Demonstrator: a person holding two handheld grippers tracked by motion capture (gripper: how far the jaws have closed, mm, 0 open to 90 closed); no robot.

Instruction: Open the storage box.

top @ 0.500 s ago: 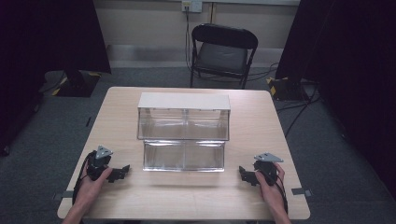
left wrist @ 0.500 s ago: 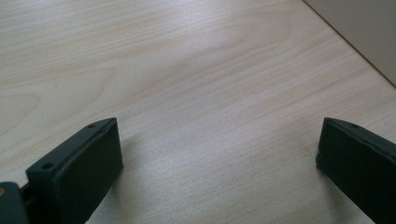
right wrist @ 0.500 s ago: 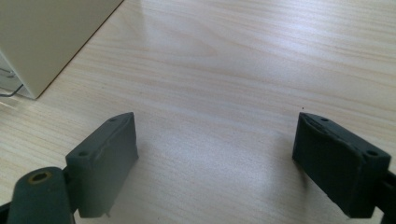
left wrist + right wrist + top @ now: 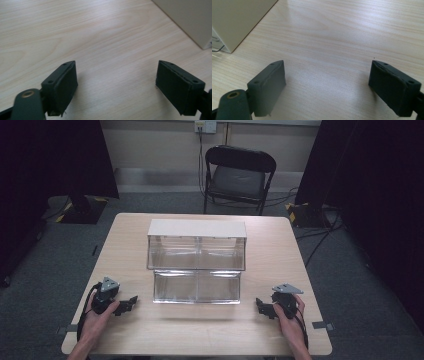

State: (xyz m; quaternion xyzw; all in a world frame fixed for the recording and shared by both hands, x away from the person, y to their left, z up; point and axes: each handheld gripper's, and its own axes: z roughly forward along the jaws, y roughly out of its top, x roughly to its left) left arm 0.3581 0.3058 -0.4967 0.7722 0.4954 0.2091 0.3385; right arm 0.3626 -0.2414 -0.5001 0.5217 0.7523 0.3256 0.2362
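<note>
Clear 2-tier bin (image 4: 196,270) sits mid-table (image 4: 280,330), between both tools and near each. Left gripper (image 4: 131,302) and right gripper (image 4: 260,306) rest low near the front edge, jaws spread wide, holding nothing. Risk, as I judge it: clear walls are hard to read, so a jaw could bump and shove the bin.

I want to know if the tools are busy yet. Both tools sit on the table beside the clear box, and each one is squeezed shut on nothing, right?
Not quite. Both tools are open: the left tool and the right tool each have their jaws spread wide over bare table, as the two gripper views show. They do sit either side of the clear box, holding nothing.
</note>
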